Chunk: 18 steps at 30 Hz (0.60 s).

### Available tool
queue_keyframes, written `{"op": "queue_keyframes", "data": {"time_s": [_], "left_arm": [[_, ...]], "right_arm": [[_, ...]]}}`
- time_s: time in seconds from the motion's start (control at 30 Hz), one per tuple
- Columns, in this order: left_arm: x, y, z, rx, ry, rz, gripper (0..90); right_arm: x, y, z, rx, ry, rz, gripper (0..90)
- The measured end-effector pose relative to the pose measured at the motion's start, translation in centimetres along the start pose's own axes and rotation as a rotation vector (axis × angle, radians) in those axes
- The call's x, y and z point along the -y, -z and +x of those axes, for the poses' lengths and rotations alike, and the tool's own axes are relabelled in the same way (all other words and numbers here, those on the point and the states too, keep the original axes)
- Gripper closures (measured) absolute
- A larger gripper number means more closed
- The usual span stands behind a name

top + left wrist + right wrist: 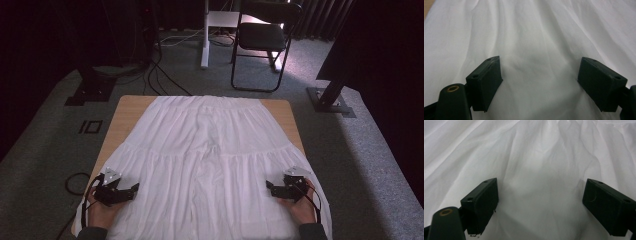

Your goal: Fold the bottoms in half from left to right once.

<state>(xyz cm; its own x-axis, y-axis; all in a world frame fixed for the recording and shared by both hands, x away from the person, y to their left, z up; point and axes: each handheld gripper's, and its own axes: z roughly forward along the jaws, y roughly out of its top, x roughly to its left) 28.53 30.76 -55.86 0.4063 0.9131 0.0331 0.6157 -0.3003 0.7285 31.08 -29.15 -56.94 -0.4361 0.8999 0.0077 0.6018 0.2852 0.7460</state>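
Skirt [210, 155] of thin white cloth lies spread flat over the tabletop [127, 107], waistband at 12 o'clock and wide hem at 6 o'clock, where it hangs a little over the near edge. The left gripper [131, 191] rests on the cloth at about 7 o'clock, the right gripper [271, 188] at about 5 o'clock, both pointing inward to the middle of the skirt. In the left gripper view [539, 82] and the right gripper view [540, 205] the jaws stand wide apart with only loose cloth lying between them; nothing is pinched.

The step in hand looks like taking hold of the lower part for a fold. To do it well, I think each gripper should press down lightly and close on one small ridge of cloth, not on a thick bunch. Both layers should be caught together, because the fabric is light and slides easily. The two grips should sit at equal height from the hem, so the fold line stays straight. Lifting should be slow and even, otherwise the gathered tier [200, 152] may wrinkle or drag sideways.
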Motion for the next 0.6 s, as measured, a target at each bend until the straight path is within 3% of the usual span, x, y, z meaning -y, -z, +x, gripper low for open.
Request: {"op": "queue_keyframes", "data": {"time_s": [0.27, 0.43, 0.6], "left_arm": [[0.0, 0.0, 0.0, -0.008, 0.009, -0.002, 20.2], [-0.4, 0.9, 0.3, -0.001, 0.028, 0.016, 33.9], [-1.1, 2.3, 2.6, -0.090, 0.070, -0.011, 27.5]], "right_arm": [[0.0, 0.0, 0.0, 0.003, -0.002, -0.001, 13.3], [0.0, 0.0, 0.0, 0.003, -0.003, -0.001, 13.5], [0.0, 0.0, 0.0, 0.004, -0.003, -0.001, 13.6]]}}
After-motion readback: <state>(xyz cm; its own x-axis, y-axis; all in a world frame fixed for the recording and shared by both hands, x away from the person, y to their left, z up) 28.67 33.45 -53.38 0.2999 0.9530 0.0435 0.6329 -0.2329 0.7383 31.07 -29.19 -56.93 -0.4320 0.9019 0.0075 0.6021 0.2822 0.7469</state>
